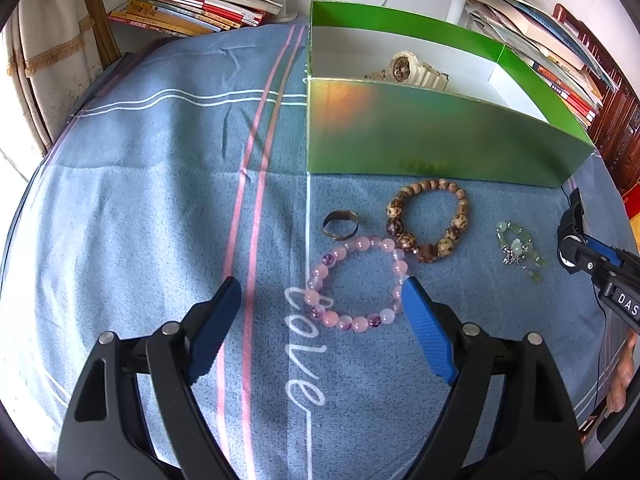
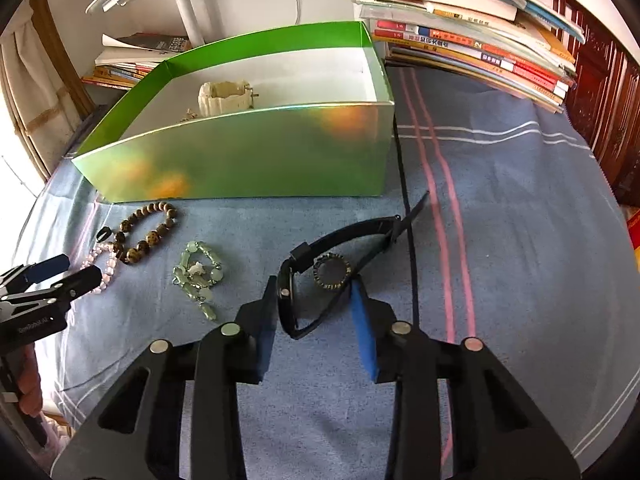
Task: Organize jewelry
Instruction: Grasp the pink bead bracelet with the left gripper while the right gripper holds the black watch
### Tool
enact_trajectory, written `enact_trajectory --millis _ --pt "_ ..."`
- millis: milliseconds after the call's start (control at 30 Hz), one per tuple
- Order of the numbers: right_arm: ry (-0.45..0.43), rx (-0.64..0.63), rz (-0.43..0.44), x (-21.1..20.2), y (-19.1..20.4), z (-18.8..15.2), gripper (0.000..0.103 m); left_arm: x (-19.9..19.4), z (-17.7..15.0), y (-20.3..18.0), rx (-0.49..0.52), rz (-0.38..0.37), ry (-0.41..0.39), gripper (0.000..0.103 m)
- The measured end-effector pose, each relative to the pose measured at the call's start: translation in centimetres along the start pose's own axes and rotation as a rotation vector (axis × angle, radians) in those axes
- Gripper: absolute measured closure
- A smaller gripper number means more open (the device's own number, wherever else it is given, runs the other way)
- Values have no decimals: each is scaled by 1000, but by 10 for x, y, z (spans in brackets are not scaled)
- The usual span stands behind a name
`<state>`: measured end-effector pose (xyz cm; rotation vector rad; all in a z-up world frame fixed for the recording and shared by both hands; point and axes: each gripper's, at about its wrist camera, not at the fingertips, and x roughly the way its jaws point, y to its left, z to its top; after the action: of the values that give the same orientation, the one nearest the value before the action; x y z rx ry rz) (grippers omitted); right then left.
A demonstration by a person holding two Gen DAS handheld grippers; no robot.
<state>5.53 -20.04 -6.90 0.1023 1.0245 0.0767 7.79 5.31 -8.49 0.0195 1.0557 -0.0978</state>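
Your left gripper (image 1: 322, 304) hovers low with its fingers (image 1: 428, 334) spread wide. Your right gripper (image 2: 316, 312) sits low too, fingers (image 2: 362, 324) partly closed. Your bare hand (image 1: 624, 376) shows at the far right edge.

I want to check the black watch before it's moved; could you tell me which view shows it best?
The right wrist view: the black watch lies on the cloth between the open right gripper's fingers. The left wrist view does not show it at all.

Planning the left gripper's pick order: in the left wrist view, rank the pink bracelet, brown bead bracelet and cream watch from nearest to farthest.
1. pink bracelet, between the left gripper fingers.
2. brown bead bracelet, just beyond, against the box front.
3. cream watch, inside the green box.
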Motion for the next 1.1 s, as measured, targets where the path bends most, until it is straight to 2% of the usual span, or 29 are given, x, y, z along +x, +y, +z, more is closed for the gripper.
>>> enact_trajectory --millis 233,267,400,467,500,567,800,833,933,1000,1100 --pt "-18 -11 12 -9 4 -1 71 -1 -2 1 21 -15 -7 21" --pt "-19 -13 13 -9 5 -2 71 0 -2 -1 26 -16 -6 24" --pt "-11 -15 17 -9 6 -3 71 1 -3 -5 28 -29 -4 44" --pt "-6 -14 15 -7 6 -4 71 0 -3 -6 28 -30 -4 62" --pt "-5 -13 16 -6 5 -4 71 -1 -3 -6 30 -30 -3 67" --pt "-3 -13 18 -6 5 -4 71 -2 -4 -8 40 -28 -2 75" --pt "-11 -16 22 -9 5 -4 71 -13 -7 -15 66 -73 -17 90" --pt "-14 -14 23 -10 5 -4 71 -16 -7 -14 65 -72 -23 97" --pt "-27 -12 25 -16 4 -4 71 -30 -6 -13 67 -104 -52 98" --pt "-39 -15 26 -21 5 -3 71 -36 -6 -14 77 -99 -74 98" --pt "-43 -19 28 -23 6 -4 71 -31 -6 -13 75 -81 -56 97"
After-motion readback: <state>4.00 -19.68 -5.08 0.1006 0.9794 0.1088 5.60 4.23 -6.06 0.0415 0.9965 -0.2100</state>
